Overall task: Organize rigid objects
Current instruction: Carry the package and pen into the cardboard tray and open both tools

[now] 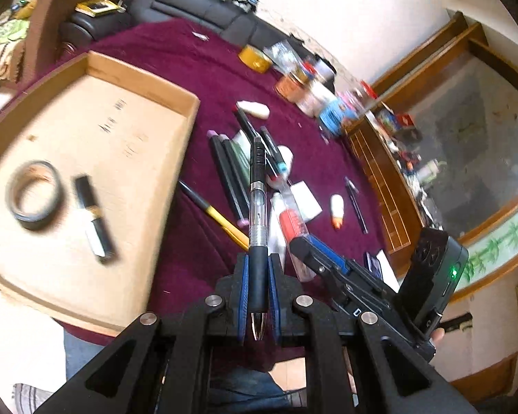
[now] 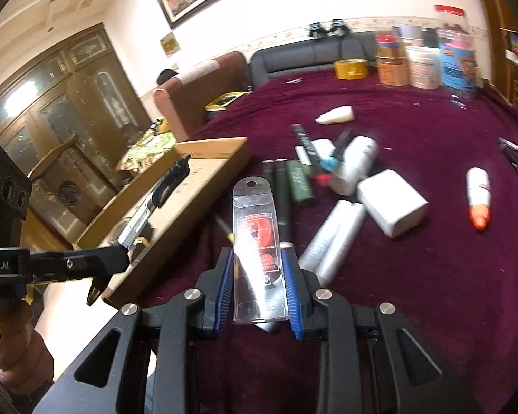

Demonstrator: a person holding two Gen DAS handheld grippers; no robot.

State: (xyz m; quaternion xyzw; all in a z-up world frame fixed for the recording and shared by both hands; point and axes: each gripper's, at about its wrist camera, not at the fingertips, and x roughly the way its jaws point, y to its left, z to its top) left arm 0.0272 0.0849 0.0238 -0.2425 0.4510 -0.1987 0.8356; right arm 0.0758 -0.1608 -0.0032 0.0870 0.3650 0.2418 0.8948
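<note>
Maroon tablecloth point(image 2: 414, 276): left gripper point(image 1: 258, 269) clamping one pen point(image 1: 258, 207), right gripper point(image 2: 259, 265) one blister pack point(image 2: 257, 234) (both aloft).

Clamped pen point(image 1: 258, 207), clear packet point(image 2: 259, 241)

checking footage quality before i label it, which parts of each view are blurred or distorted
Left wrist view: tape roll in the cardboard tray and the far jars smear; the pen in the left tongs is sharp. Right wrist view: far containers smear, clear packet sharp. Both bend at the edges.
</note>
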